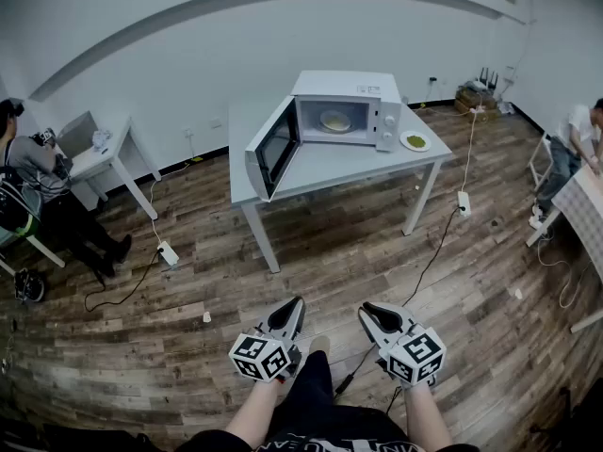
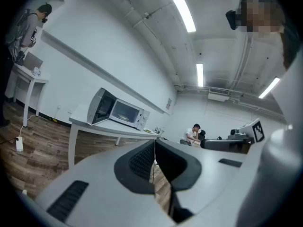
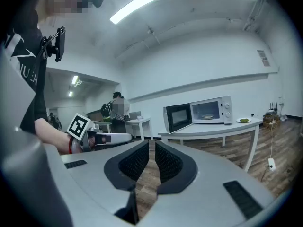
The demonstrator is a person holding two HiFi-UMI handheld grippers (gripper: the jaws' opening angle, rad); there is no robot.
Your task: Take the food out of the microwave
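Note:
A white microwave [image 1: 339, 116] stands on a grey table [image 1: 330, 166] far ahead of me, its door [image 1: 271, 149] swung open to the left. Inside it lies a pale plate of food [image 1: 334, 121]. Both gripper views show the microwave [image 2: 120, 111] [image 3: 201, 112] at a distance. My left gripper [image 1: 290, 311] [image 2: 155, 143] hangs low over the wooden floor, jaws shut and empty. Beside it my right gripper [image 1: 375, 314] [image 3: 151, 145] is held the same way, shut with only a thin slit between the pads and nothing in them.
A second plate with green food [image 1: 415, 140] sits on the table right of the microwave. Power strips [image 1: 168, 252] [image 1: 463, 201] and cables lie on the floor near the table legs. One person [image 1: 28, 172] stands at a white desk far left, another [image 1: 570, 153] bends at far right.

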